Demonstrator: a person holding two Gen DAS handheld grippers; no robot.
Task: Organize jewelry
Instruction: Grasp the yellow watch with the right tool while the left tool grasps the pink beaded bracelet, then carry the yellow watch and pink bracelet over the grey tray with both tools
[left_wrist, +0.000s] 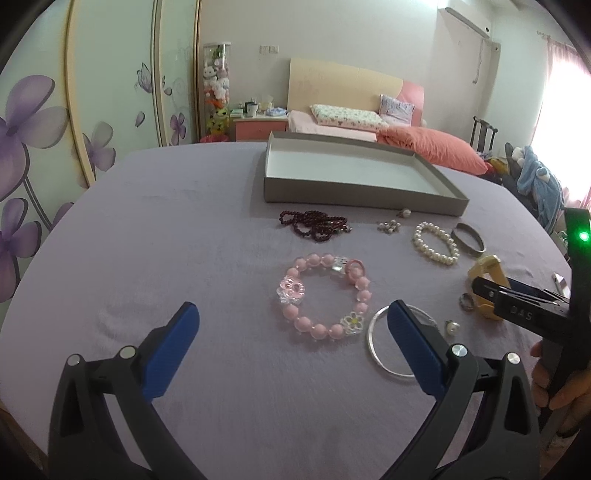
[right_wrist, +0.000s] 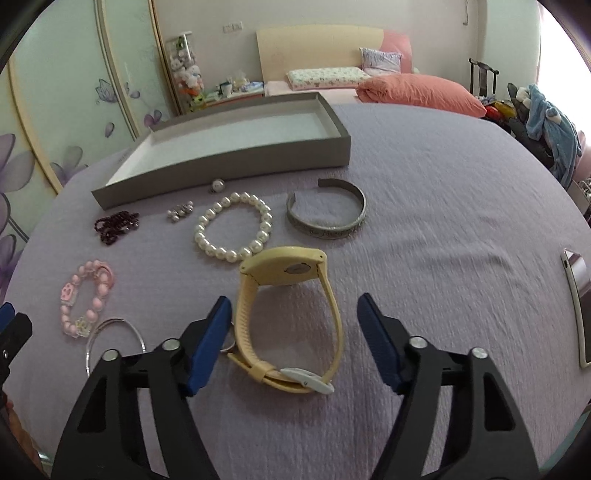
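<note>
Yellow watch (right_wrist: 291, 314) lies on its side on my purple-covered bench (right_wrist: 443, 221), strap loop sitting between the blue pads of my right tool (right_wrist: 295, 317); jaws apart, neither pad pressing it. Beyond the watch: pearl bracelet (right_wrist: 232, 229), grey metal cuff (right_wrist: 327, 214), small pearl pieces (right_wrist: 180, 212), dark red beads (right_wrist: 116, 225), then the empty grey tray (right_wrist: 221, 173). Left of the watch: clear bangle (right_wrist: 114, 339) and pink bead bracelet (left_wrist: 325, 299). My left tool (left_wrist: 291, 325) hangs above the bench near the pink bracelet, jaws wide apart, holding nothing. Phone (right_wrist: 578, 306) at the right edge.
</note>
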